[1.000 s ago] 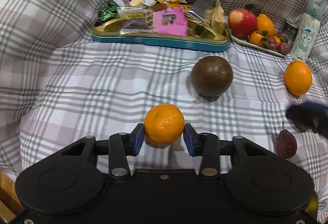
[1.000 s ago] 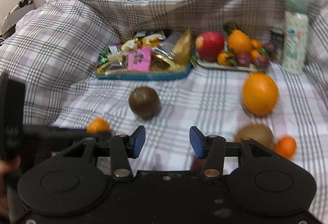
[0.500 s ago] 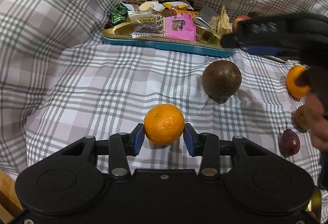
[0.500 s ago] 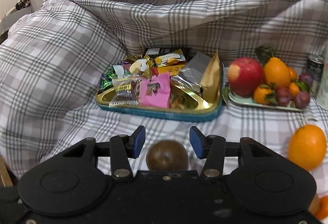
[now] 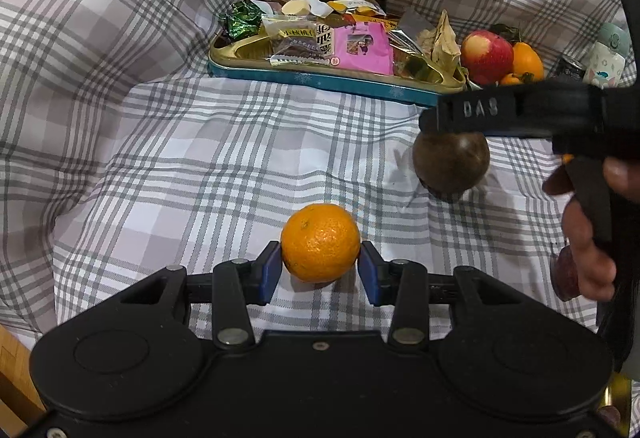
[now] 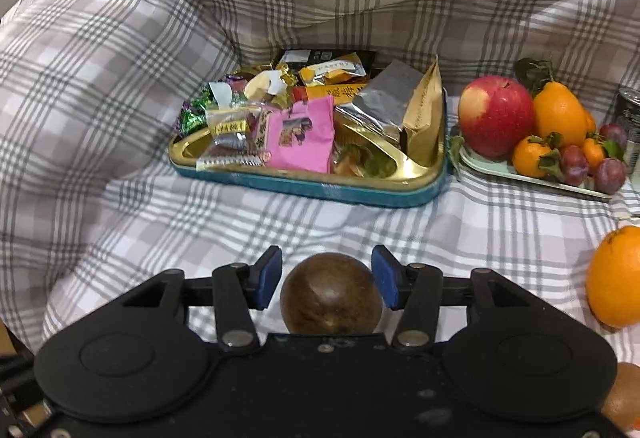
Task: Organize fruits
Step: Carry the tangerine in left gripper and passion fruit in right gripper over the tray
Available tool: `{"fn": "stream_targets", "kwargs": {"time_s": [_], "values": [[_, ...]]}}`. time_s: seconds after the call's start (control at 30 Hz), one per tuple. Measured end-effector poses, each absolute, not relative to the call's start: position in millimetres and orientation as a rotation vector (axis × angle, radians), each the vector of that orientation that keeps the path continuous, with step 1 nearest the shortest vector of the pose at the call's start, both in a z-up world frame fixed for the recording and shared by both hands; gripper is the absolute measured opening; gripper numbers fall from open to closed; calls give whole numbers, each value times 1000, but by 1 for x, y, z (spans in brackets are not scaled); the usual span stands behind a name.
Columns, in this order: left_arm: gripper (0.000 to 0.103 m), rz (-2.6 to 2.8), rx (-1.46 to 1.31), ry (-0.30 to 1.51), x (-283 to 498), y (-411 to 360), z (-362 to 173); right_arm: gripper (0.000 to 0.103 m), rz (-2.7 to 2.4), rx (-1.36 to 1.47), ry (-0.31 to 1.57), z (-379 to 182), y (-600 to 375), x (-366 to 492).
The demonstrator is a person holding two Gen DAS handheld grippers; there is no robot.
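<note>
My left gripper [image 5: 319,272] is shut on a small orange mandarin [image 5: 320,242], held just above the plaid cloth. My right gripper [image 6: 327,278] is open, its blue pads either side of a round brown fruit [image 6: 330,300] that rests on the cloth, with gaps on both sides. In the left wrist view the right gripper's black finger [image 5: 508,110] lies over that brown fruit [image 5: 451,166]. A pale fruit plate [image 6: 532,177] at the back right holds a red apple [image 6: 496,115], oranges and plums.
A teal and gold tray [image 6: 316,187] full of snack packets sits at the back centre. A large orange [image 6: 616,276] lies at the right, with a brown fruit [image 6: 620,394] near it. A plum [image 5: 564,274] lies behind the hand. A can [image 6: 630,125] and a bottle [image 5: 606,55] stand far right.
My right gripper has swung left and come down around the brown fruit, still open. My left gripper has kept hold of the mandarin and shifted slightly.
</note>
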State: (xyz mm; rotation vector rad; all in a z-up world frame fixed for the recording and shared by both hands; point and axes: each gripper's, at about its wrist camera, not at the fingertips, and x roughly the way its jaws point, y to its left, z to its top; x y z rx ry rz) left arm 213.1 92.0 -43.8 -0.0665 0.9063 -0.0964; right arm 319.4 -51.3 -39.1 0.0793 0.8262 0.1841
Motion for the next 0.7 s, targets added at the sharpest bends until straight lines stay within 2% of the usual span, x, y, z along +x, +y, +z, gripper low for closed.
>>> {"fn": "stream_targets", "kwargs": {"time_s": [0.7], "values": [[50, -106, -57, 874, 194, 91, -28, 60, 202, 38, 879, -48, -50, 303]]}}
